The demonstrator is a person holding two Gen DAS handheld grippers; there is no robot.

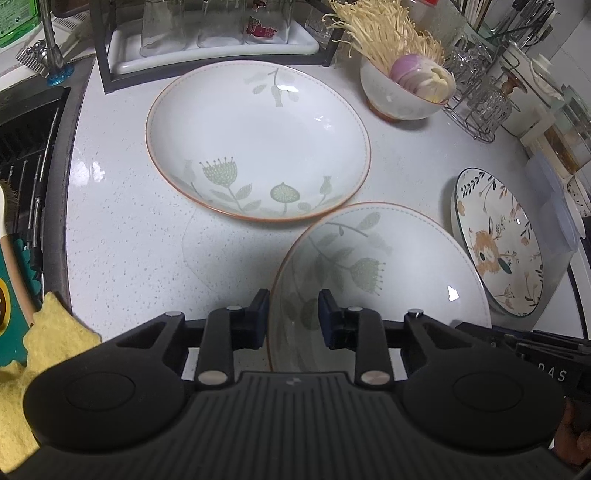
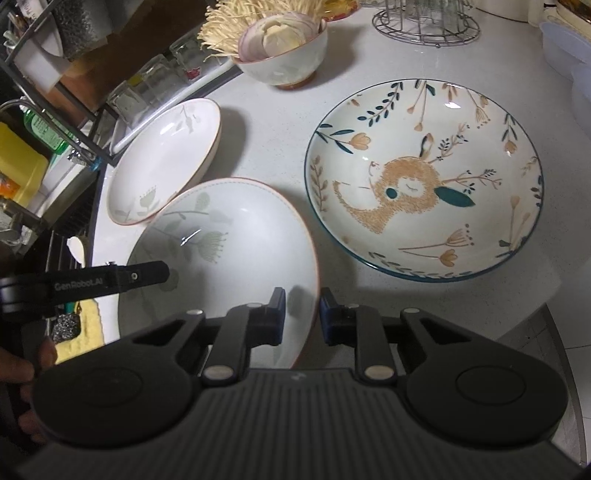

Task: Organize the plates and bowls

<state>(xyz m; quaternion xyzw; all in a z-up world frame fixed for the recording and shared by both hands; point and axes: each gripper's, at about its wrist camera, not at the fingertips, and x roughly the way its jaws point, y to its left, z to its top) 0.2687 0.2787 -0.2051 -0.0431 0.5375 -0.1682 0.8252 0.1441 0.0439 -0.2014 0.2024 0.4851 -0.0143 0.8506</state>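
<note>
**A:** How many dishes are on the white speckled worktop point(image 1: 122, 206)?

**B:** Four. Two shallow white ceramic plates with a thin orange rim and pale green flower prints, one shallow white plate with a dark teal rim and a tan deer drawing point(image 2: 424, 184), and one small round white bowl with an orange foot point(image 2: 284, 62).

**A:** Where are they?

**B:** In the left wrist view the far green-flower plate point(image 1: 258, 140) lies flat at about twelve o'clock. The near green-flower plate point(image 1: 373, 280) is at five o'clock from it, its far edge overlapping the first plate's rim. The deer plate is at three o'clock, and the bowl at one o'clock.

**A:** Anything in them?

**B:** Only the bowl is filled: a bunch of pale enoki mushrooms point(image 1: 384, 33), purple-edged onion slices point(image 1: 410, 72) and some pale yellow slices. All three plates are bare.

**A:** And the two tools?

**B:** Both are at the near green-flower plate. The left tool point(image 1: 293, 317) is narrowed, one finger on each side of the plate's left rim. The right tool point(image 2: 303, 314) is narrowed too, straddling the right rim. Whether the pads actually press on the rim, I cannot tell for either.

**A:** Anything else nearby?

**B:** A yellow sponge cloth point(image 1: 55, 332) at eight o'clock and a wire rack of glasses point(image 1: 476, 99) at two o'clock.
</note>
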